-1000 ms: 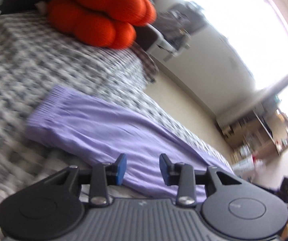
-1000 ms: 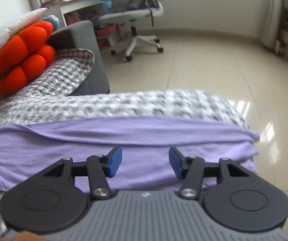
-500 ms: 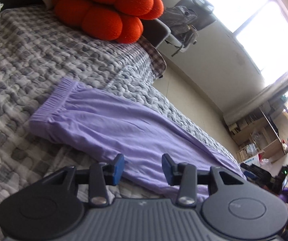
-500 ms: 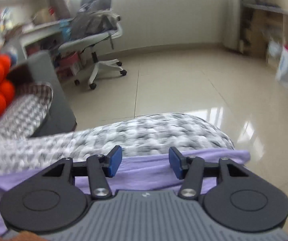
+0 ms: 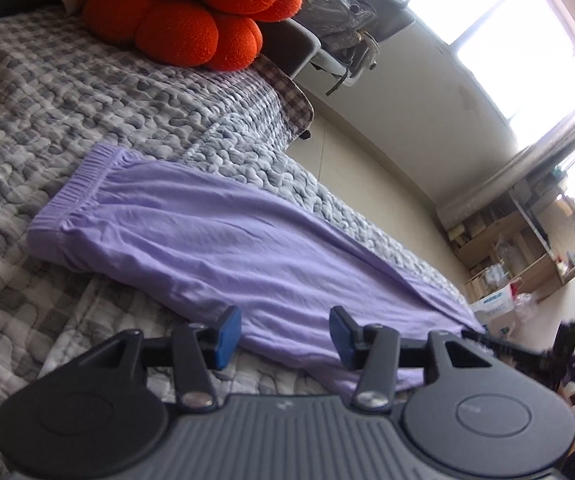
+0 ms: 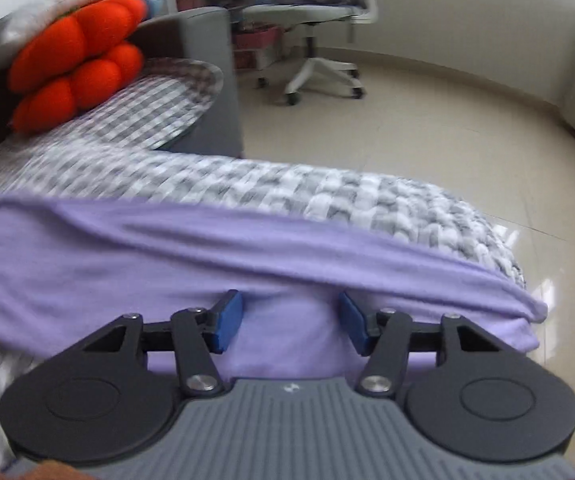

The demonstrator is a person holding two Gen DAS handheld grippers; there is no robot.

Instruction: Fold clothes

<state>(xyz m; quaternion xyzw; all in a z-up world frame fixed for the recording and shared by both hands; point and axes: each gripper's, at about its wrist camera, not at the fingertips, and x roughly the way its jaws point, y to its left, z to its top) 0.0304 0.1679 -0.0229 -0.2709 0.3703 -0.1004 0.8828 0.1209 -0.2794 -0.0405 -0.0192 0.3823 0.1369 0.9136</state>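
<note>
Purple trousers (image 5: 227, 248) lie stretched along a grey checked quilt (image 5: 47, 100), their elastic waistband (image 5: 83, 184) at the far left. My left gripper (image 5: 285, 336) hovers over the trousers' near edge. Its jaws are opening and the pads grip nothing. In the right wrist view the trousers (image 6: 87, 264) run across the bed to the leg end (image 6: 527, 316) by the bed's edge. My right gripper (image 6: 289, 326) sits low over this cloth with its jaws opening a little. Its fingertips reach a raised fold (image 6: 327, 256). Cloth lies between the pads, which do not press on it.
An orange lobed cushion (image 5: 191, 12) (image 6: 75, 64) rests at the head of the bed. Beyond the bed's edge are a tiled floor (image 6: 427, 140), a white office chair (image 6: 319, 40) draped with clothes, and shelves (image 5: 527, 248) along the wall.
The left jaws have spread wider while that hand stayed over the trousers' near edge. The right gripper swung from facing the floor back to the bed and sank close onto the purple cloth.
</note>
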